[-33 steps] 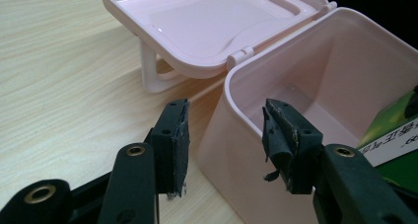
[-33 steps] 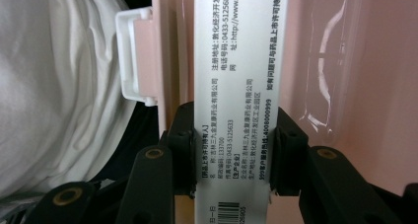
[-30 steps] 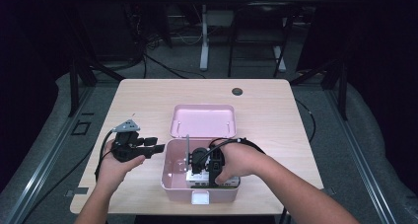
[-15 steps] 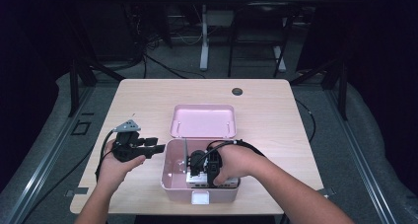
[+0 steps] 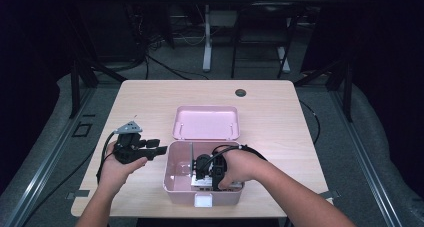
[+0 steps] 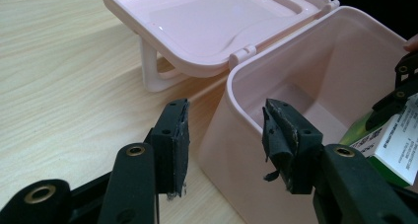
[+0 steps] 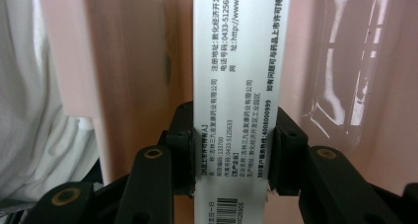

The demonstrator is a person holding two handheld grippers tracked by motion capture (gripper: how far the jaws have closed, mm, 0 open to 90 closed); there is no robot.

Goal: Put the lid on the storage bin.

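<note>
A pink plastic box (image 5: 172,184) stands open near the table's front edge, with its lid (image 5: 206,122) laid back behind it. My right gripper (image 5: 200,169) reaches down inside the box and is shut on a white carton with black print (image 7: 236,61). Both pads press its narrow sides in the right gripper view (image 7: 231,150). The left gripper view shows that carton (image 6: 394,145) as white and green, against the box's inner wall (image 6: 315,71). My left gripper (image 5: 161,149) hovers open at the box's left rear corner (image 6: 231,81), its jaws (image 6: 226,145) apart from the wall.
A white latch (image 5: 203,201) hangs on the box's front. A black round grommet (image 5: 240,92) sits in the tabletop at the back. Something white (image 7: 29,110) lies beside the carton inside the box. The lid's white handle (image 6: 153,71) rests on the wood.
The right hand with the carton has shifted only slightly inside the box. The left hand has kept still.
</note>
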